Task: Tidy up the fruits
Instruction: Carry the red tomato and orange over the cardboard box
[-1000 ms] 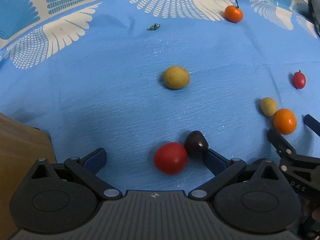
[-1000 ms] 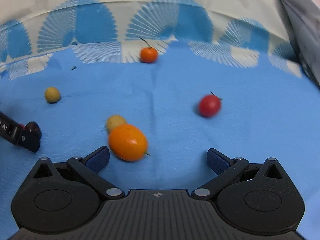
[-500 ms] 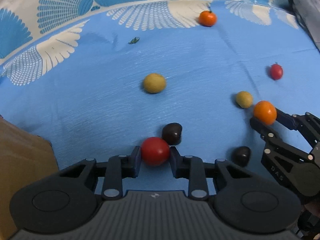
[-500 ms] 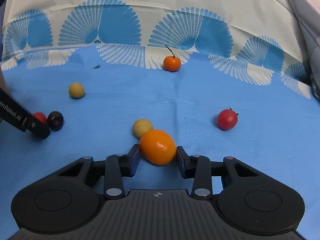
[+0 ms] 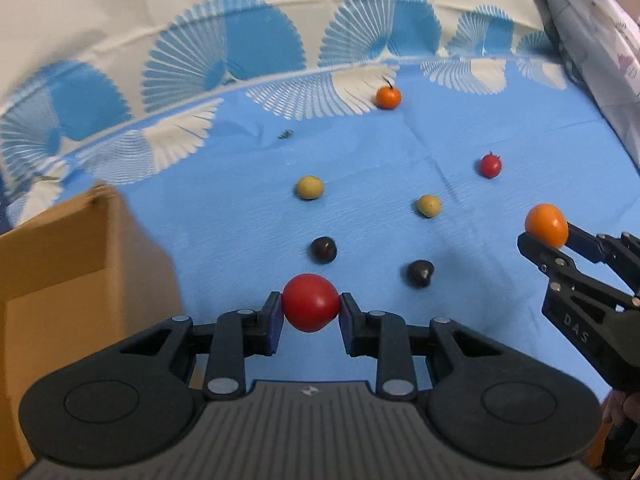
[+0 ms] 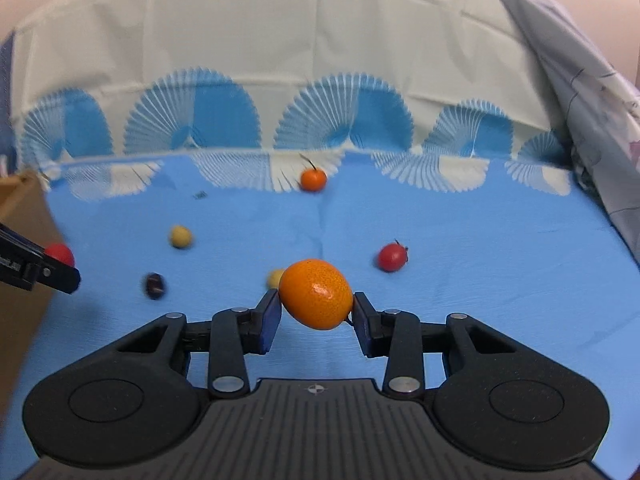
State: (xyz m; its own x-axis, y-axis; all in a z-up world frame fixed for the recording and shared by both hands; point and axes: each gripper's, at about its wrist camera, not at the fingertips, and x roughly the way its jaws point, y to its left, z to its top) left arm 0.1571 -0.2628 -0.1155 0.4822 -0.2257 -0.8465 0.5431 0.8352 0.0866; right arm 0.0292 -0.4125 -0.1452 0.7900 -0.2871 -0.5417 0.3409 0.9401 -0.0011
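My left gripper (image 5: 311, 307) is shut on a round red fruit (image 5: 311, 302) and holds it above the blue cloth (image 5: 224, 216). My right gripper (image 6: 316, 312) is shut on an orange fruit (image 6: 316, 294), also lifted; it shows at the right of the left wrist view (image 5: 546, 226). On the cloth lie two yellow fruits (image 5: 309, 187) (image 5: 429, 205), two dark fruits (image 5: 324, 249) (image 5: 420, 273), a small red fruit (image 5: 490, 165) and a small orange fruit with a stem (image 5: 388, 97).
A brown cardboard box (image 5: 60, 264) stands at the left, beside my left gripper. A small green stem scrap (image 5: 285, 133) lies on the cloth at the back. Grey patterned fabric (image 5: 592, 32) hangs at the right. The cloth rises as a backdrop behind.
Both grippers have risen from the cloth with their fruits held. The cardboard box has come further into view at the left.
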